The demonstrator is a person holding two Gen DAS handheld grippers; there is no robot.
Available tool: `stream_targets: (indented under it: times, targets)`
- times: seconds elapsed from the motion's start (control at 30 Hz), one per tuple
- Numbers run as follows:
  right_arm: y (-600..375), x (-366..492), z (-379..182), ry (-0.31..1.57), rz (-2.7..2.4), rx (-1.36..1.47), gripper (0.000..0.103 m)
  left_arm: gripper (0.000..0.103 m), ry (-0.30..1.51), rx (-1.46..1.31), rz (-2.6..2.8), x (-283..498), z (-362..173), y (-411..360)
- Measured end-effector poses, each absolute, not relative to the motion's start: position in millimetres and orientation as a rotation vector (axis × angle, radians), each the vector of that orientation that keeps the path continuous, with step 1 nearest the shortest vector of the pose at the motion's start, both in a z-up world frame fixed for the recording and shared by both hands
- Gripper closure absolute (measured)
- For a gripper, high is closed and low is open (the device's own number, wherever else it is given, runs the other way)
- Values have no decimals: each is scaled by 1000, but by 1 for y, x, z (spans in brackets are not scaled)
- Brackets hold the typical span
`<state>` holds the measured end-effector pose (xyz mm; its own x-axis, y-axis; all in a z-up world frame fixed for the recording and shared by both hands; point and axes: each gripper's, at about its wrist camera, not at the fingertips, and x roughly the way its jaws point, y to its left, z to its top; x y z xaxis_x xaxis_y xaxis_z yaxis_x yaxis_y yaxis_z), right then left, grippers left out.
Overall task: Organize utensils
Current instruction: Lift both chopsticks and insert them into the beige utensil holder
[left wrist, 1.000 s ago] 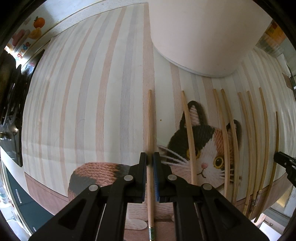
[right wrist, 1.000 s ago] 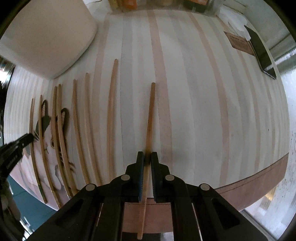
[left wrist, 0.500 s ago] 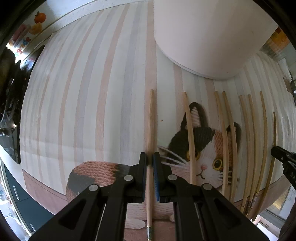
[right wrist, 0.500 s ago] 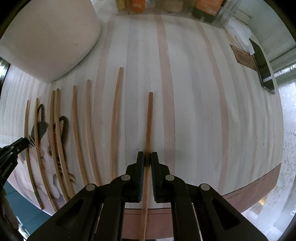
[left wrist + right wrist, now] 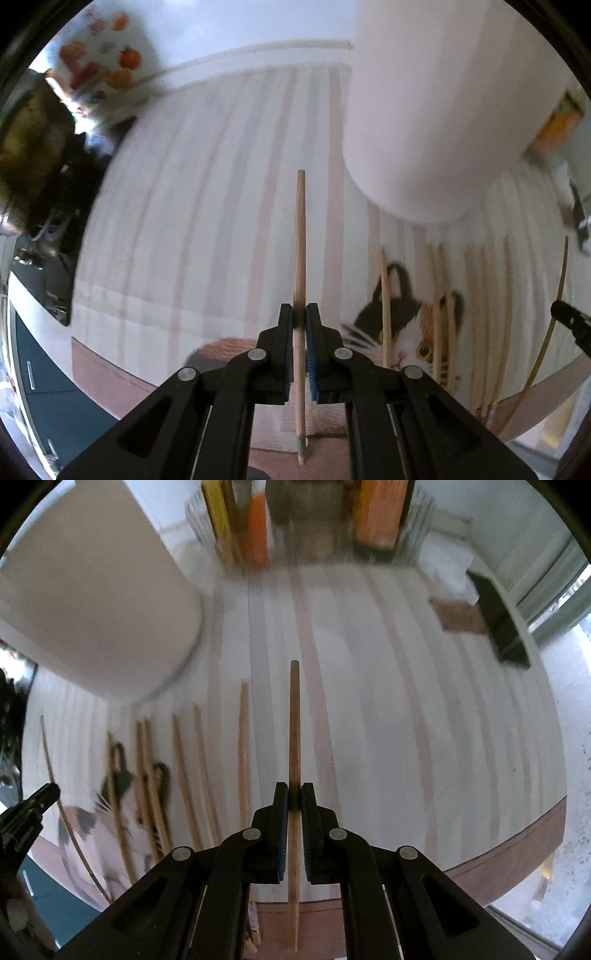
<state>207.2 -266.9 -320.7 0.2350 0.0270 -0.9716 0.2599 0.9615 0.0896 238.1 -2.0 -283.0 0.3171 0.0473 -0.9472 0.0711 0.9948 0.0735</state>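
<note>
Our left tongs [image 5: 300, 317] pinch one pale wooden chopstick [image 5: 300, 258], right tongs [image 5: 294, 795] pinch one darker wooden chopstick [image 5: 294, 738]; roughly seven lie on the striped surface [image 5: 388, 720].

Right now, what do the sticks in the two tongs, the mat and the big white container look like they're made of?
Chopstick in the left tongs: pale matte wood or bamboo, green band near one end. Chopstick in the right tongs: darker reddish-brown wood, faint grain. Mat: probably woven cloth, striped with a printed cat. Container: smooth matte white, plastic or ceramic; too blurred to say which.
</note>
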Motion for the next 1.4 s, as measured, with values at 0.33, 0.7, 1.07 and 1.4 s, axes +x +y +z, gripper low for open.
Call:
stream_targets:
  times: [0.33, 0.7, 1.07, 1.4]
  targets:
    - [-274, 211, -239, 1112, -148, 258, 96, 99, 1011, -6, -5, 248, -181, 10]
    - [-280, 240, -121, 880, -40, 333, 96, 99, 782, -91, -59, 261, -53, 18]
    - [-265, 283, -22, 707, 106, 382, 96, 99, 693, -178, -191, 265, 30, 6]
    - [-259, 354, -9, 657, 76, 392, 96, 99, 737, -138, -222, 317, 16, -29]
